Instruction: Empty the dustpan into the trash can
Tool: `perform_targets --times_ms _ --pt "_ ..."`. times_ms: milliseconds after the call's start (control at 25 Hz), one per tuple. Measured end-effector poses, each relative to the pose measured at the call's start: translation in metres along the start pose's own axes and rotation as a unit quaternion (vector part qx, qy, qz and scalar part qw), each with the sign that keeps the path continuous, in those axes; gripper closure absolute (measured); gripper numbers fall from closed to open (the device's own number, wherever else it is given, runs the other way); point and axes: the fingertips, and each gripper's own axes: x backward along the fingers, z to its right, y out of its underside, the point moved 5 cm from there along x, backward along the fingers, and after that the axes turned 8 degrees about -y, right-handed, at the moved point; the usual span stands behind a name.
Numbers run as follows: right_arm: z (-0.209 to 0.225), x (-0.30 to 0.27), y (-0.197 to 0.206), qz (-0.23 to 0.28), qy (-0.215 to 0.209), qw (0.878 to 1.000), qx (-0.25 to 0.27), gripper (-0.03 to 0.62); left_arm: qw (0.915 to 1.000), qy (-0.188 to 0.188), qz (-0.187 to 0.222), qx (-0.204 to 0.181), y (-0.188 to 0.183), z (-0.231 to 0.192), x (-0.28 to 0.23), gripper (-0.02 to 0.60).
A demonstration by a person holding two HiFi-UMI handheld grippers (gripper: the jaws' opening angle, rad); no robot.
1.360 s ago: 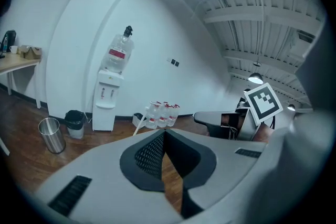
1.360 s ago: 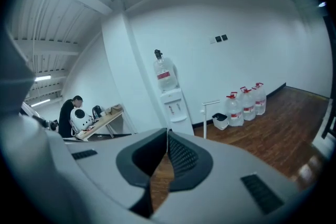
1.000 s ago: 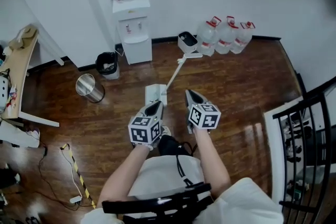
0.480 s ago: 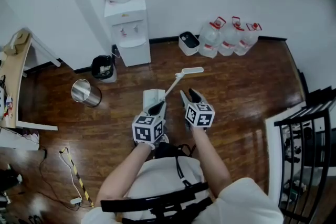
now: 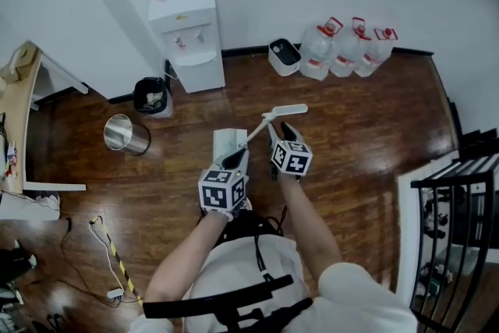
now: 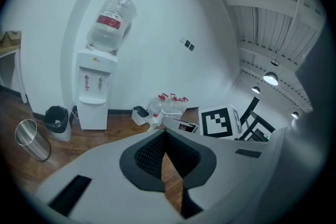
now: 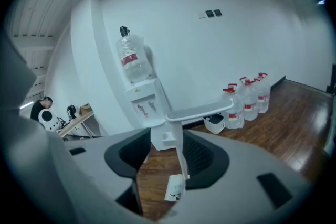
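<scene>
The right tool (image 5: 281, 130) has moved up to the dustpan (image 5: 228, 143) standing on the floor. Its jaws are opening around the handle (image 5: 256, 131), not yet gripping. The left tool (image 5: 236, 160) is clenched and empty. The trash can (image 5: 125, 134) stands well apart, so emptying hasn't begun.

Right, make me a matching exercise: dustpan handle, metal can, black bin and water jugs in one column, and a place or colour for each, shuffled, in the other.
1. dustpan handle
2. metal can
3. black bin
4. water jugs

a. red caps, three in a row
b. next to the water dispenser
c. shiny silver
d. between the jaws of the right tool

Pairs: 1-d, 2-c, 3-b, 4-a.
The right tool's jaws are opening, with the handle between them.
</scene>
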Motion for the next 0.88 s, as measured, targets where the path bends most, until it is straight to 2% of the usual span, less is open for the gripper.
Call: perform_targets --times_ms 200,640,720,880 --pt "0.011 -0.025 -0.001 0.004 0.024 1.000 0.003 0.373 0.9999 -0.009 -0.008 0.003 0.003 -0.011 -0.006 0.592" --pt "0.018 -0.064 -0.003 0.001 0.031 0.999 0.011 0.376 0.9996 -0.016 -0.008 0.022 0.002 -0.035 -0.023 0.592" --pt "0.016 -0.064 -0.007 0.000 0.035 0.999 0.018 0.444 0.9995 -0.015 -0.008 0.025 0.001 -0.036 -0.024 0.592" --pt "0.013 -0.067 -0.010 -0.011 0.030 0.999 0.015 0.451 0.9995 -0.012 -0.010 0.029 -0.005 -0.038 -0.024 0.592"
